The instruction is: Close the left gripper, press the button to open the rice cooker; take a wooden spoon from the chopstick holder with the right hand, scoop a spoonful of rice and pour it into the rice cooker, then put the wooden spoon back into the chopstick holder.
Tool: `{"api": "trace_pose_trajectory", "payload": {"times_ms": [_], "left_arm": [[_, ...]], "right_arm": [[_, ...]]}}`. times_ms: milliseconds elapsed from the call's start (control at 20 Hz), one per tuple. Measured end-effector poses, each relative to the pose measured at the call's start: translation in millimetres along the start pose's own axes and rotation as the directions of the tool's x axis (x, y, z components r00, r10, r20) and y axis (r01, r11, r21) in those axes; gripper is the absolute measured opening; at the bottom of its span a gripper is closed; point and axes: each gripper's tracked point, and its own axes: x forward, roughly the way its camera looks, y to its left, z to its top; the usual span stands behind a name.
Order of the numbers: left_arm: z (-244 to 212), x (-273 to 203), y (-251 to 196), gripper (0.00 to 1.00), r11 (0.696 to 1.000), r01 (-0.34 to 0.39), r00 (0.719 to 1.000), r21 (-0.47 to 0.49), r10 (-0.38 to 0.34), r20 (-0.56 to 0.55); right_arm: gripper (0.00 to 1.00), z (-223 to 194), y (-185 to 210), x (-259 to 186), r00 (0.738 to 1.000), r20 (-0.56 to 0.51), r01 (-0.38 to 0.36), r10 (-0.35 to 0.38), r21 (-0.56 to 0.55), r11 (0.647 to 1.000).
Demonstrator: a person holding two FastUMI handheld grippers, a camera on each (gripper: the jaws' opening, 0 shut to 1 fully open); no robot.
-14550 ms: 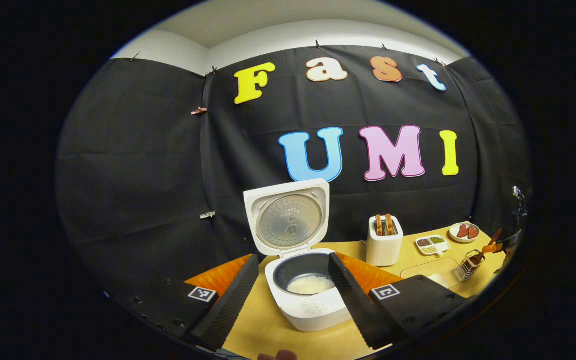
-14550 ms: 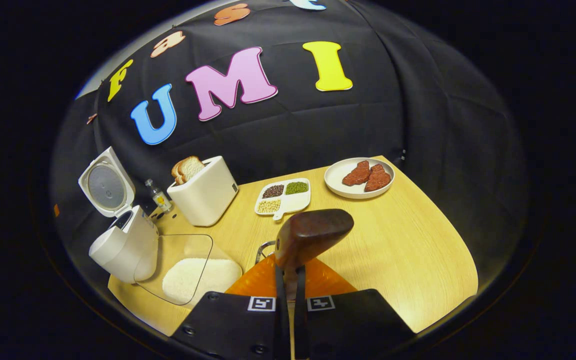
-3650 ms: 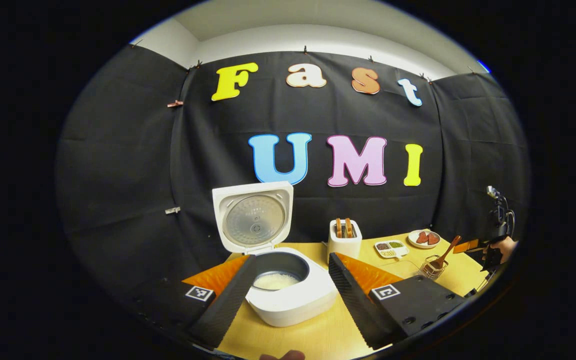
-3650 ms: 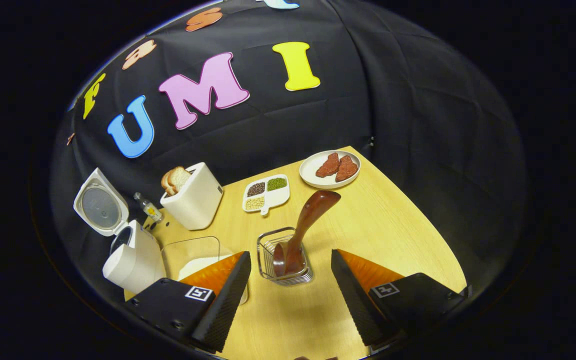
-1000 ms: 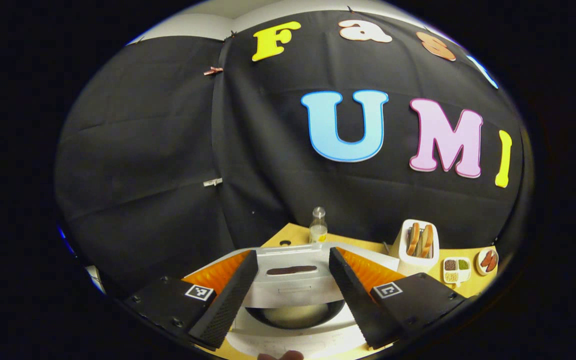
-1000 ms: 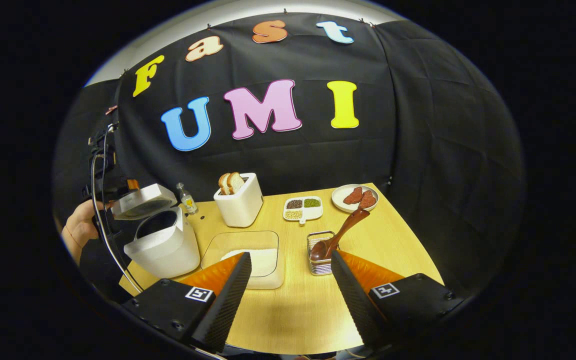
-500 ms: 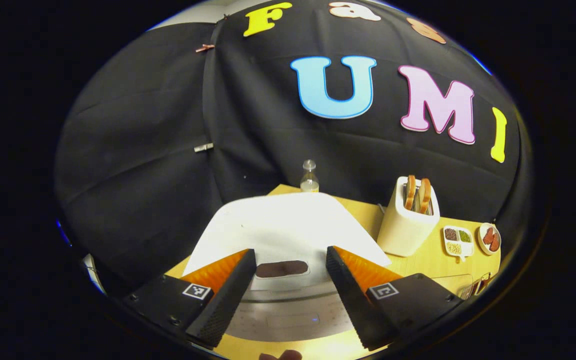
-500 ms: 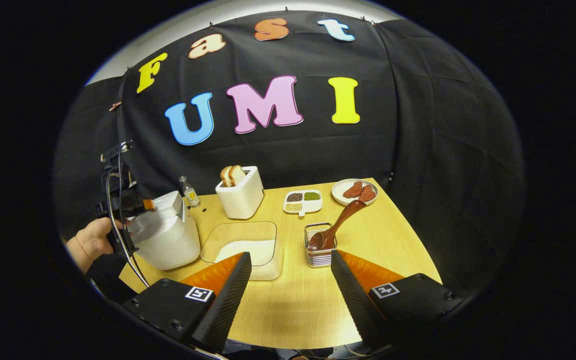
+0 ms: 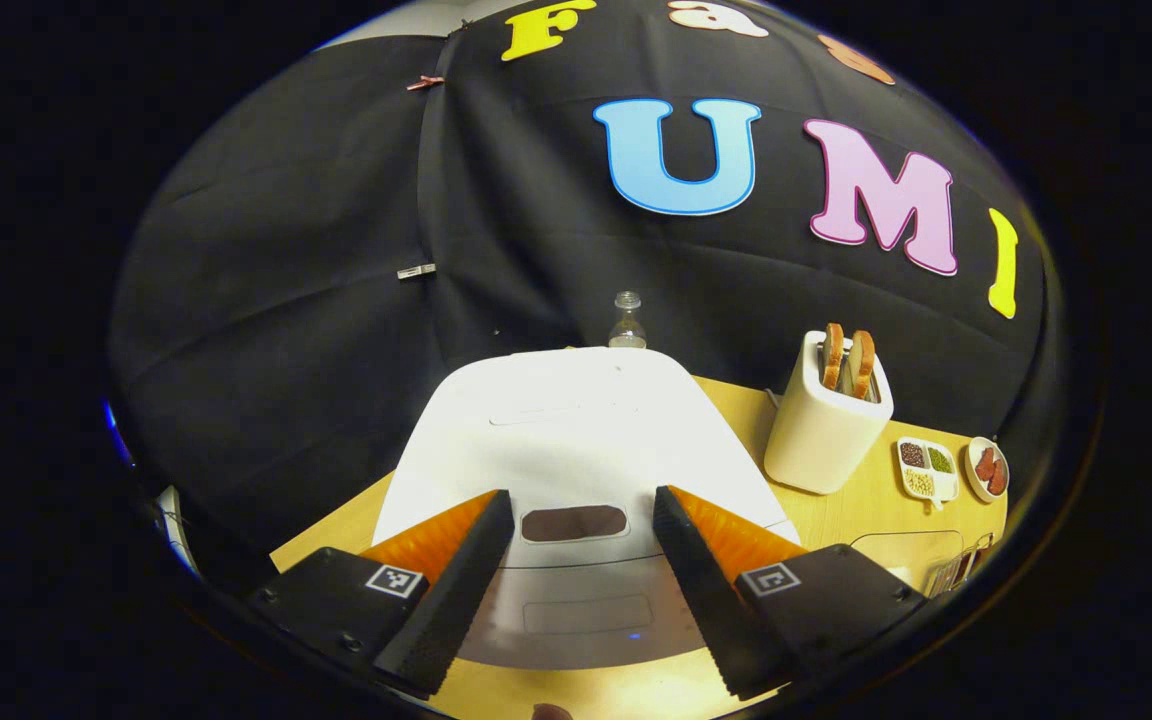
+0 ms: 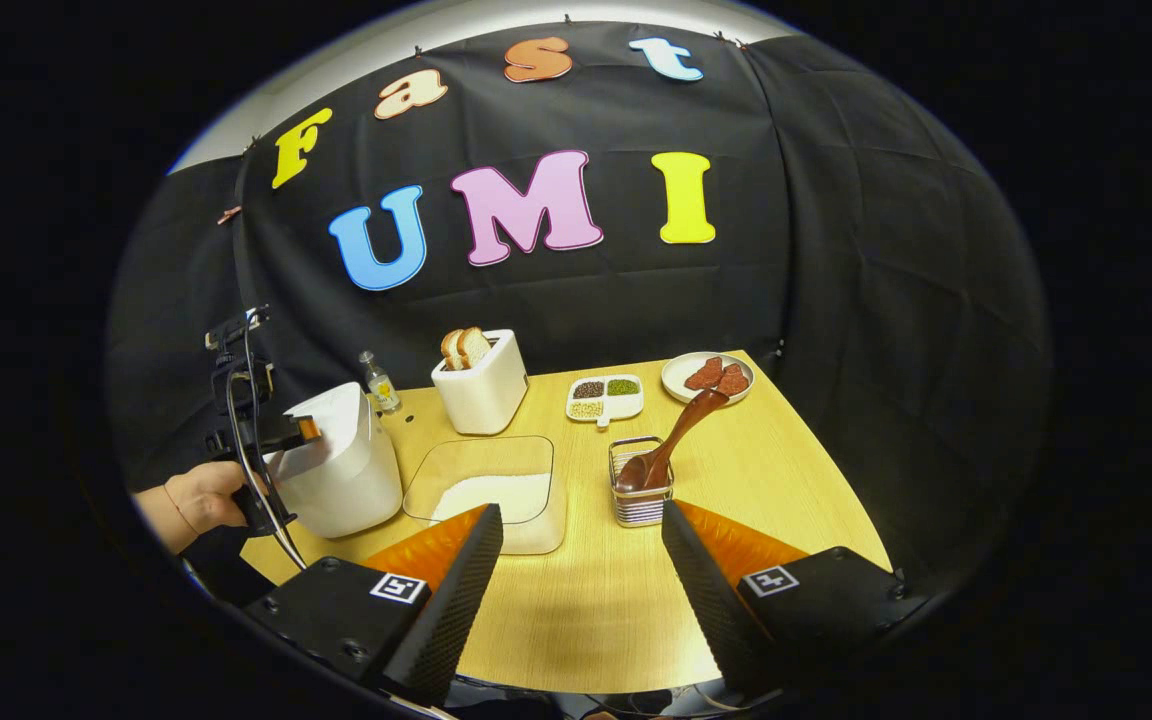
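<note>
Both claws are gaping empty: left claw hovering over the closed white plastic rice cooker, right claw well apart from it.

The left tool hovered low over the white rice cooker, its 2 fingers spread wide to either side of the dark button on the shut lid. Behind stood a small bottle; to the right, a toaster holding 2 slices.
</note>
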Motion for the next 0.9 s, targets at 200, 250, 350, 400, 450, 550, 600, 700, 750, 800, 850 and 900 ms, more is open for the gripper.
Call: {"api": "trace_pose_trajectory", "payload": {"times_ms": [200,250,350,400,450,550,600,700,750,800,850,900], "left_arm": [[6,0,2,0.99,1.0,0.022,1.0,-0.003,-0.022,0.014],[7,-2,1,0.99,0.999,0.034,0.999,-0.003,-0.034,0.019],[20,-8,1,0.96,0.998,0.058,0.996,0.023,-0.059,0.071],[29,-15,-1,0.95,0.996,0.083,0.99,0.037,-0.087,0.107],[37,-21,-5,0.95,0.992,0.111,0.983,0.056,-0.118,0.143],[56,-42,-14,0.96,0.979,0.184,0.956,0.091,-0.2,0.214],[65,-54,-19,0.96,0.967,0.232,0.935,0.104,-0.251,0.25],[82,-84,-27,0.95,0.937,0.325,0.88,0.127,-0.349,0.322],[92,-103,-27,0.95,0.918,0.373,0.848,0.133,-0.396,0.353],[98,-118,-27,0.95,0.9,0.416,0.818,0.131,-0.433,0.378],[99,-131,-25,0.95,0.883,0.453,0.795,0.125,-0.463,0.392],[99,-140,-21,0.95,0.871,0.479,0.779,0.114,-0.481,0.401]], "right_arm": [[0.99,2,7,0,1.0,0.007,-0.001,0.001,-0.006,1.0],[0.99,5,8,0,1.0,0.014,0.001,-0.001,-0.009,1.0],[0.99,12,10,0,0.999,0.033,0.007,-0.007,-0.013,1.0],[0.99,15,10,-1,0.999,0.044,0.01,-0.01,-0.016,1.0],[0.99,19,11,0,0.998,0.055,0.014,-0.013,-0.019,1.0],[0.98,25,11,1,0.997,0.07,0.026,-0.025,-0.025,0.999],[0.98,30,11,2,0.996,0.079,0.032,-0.03,-0.029,0.999],[0.99,46,12,0,0.992,0.118,0.042,-0.038,-0.031,0.999],[0.99,52,13,-2,0.989,0.139,0.047,-0.042,-0.031,0.998],[0.98,56,13,-3,0.987,0.152,0.051,-0.045,-0.037,0.998],[0.98,59,12,-4,0.986,0.157,0.061,-0.053,-0.048,0.997],[0.99,62,11,-6,0.984,0.166,0.073,-0.062,-0.06,0.996]]}}
